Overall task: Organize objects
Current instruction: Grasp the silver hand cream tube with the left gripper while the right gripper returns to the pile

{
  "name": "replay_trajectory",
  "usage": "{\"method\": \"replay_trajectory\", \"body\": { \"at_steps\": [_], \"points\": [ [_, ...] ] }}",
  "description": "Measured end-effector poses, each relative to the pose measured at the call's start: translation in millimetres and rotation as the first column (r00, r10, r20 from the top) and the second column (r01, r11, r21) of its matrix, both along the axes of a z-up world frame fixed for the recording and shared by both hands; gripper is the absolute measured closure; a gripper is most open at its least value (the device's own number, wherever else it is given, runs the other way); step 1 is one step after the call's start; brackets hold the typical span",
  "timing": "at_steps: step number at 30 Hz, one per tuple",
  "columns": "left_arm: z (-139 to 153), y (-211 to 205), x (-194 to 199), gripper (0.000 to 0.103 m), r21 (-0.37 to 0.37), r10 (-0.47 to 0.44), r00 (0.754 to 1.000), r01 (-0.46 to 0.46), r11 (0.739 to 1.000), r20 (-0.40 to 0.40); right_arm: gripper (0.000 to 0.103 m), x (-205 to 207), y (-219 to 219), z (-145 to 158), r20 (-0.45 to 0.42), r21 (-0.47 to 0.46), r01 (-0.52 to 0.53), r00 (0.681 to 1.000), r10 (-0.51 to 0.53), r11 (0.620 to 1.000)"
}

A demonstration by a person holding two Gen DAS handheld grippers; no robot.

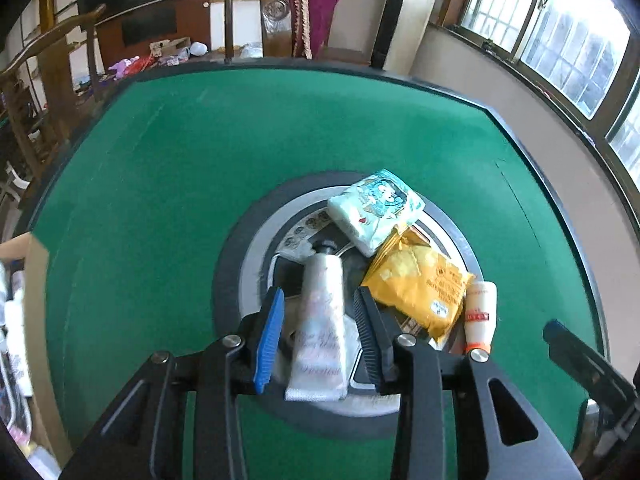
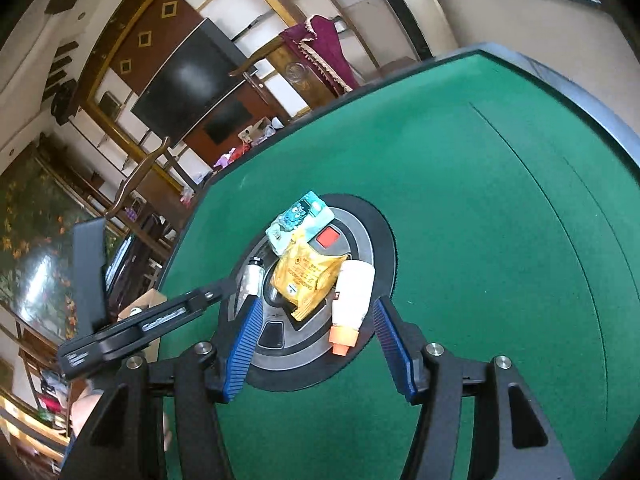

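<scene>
Left wrist view: left claw (image 1: 320,332) spread around a pale, capped tube (image 1: 320,328); right claw (image 2: 316,344) wide.

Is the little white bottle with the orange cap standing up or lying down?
Lying down. The white bottle rests on its side on the round grey disc, its orange cap pointing toward the right gripper, beside the yellow packet.

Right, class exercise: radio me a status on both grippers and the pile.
Left gripper open, astride white tube, not clamped. Right gripper open, above small white bottle. Yellow packet between them, tissue pack behind.
</scene>
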State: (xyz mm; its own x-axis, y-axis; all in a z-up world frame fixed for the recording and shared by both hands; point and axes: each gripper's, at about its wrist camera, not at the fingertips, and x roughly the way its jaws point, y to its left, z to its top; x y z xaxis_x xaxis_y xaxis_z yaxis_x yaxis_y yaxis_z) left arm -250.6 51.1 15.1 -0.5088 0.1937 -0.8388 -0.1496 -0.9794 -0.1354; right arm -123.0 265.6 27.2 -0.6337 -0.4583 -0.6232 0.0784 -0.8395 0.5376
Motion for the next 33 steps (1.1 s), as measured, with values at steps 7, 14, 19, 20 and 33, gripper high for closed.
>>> {"method": "replay_trajectory", "body": {
  "at_steps": [7, 14, 19, 20, 33],
  "points": [
    [-22, 19, -22, 0.07, -0.111, 0.001, 1.0, 0.0, 0.994, 0.008, 0.04, -6, 0, -7, 0.013, -0.008, -0.001, 1.0, 0.001, 1.0],
    [-32, -7, 7, 0.077, -0.063, 0.043, 0.999, -0.045, 0.997, -0.022, 0.04, -10, -1, -11, 0.015, 0.029, 0.003, 1.0, -0.003, 1.0],
    [-33, -48, 61, 0.077, -0.005, 0.073, 0.997, -0.073, 0.997, -0.038, 0.048, -19, -7, -18, 0.024, 0.126, 0.014, 1.0, -0.018, 0.992],
    [-34, -59, 73, 0.077, -0.001, 0.092, 0.995, -0.092, 0.996, -0.041, 0.055, -23, -10, -22, 0.039, 0.131, 0.009, 0.999, -0.014, 0.991],
    [-36, -75, 95, 0.077, -0.041, 0.077, 0.993, -0.081, 0.996, -0.088, 0.067, -60, -47, -38, 0.078, 0.407, 0.01, 0.996, -0.045, 0.914]
  ]
}}
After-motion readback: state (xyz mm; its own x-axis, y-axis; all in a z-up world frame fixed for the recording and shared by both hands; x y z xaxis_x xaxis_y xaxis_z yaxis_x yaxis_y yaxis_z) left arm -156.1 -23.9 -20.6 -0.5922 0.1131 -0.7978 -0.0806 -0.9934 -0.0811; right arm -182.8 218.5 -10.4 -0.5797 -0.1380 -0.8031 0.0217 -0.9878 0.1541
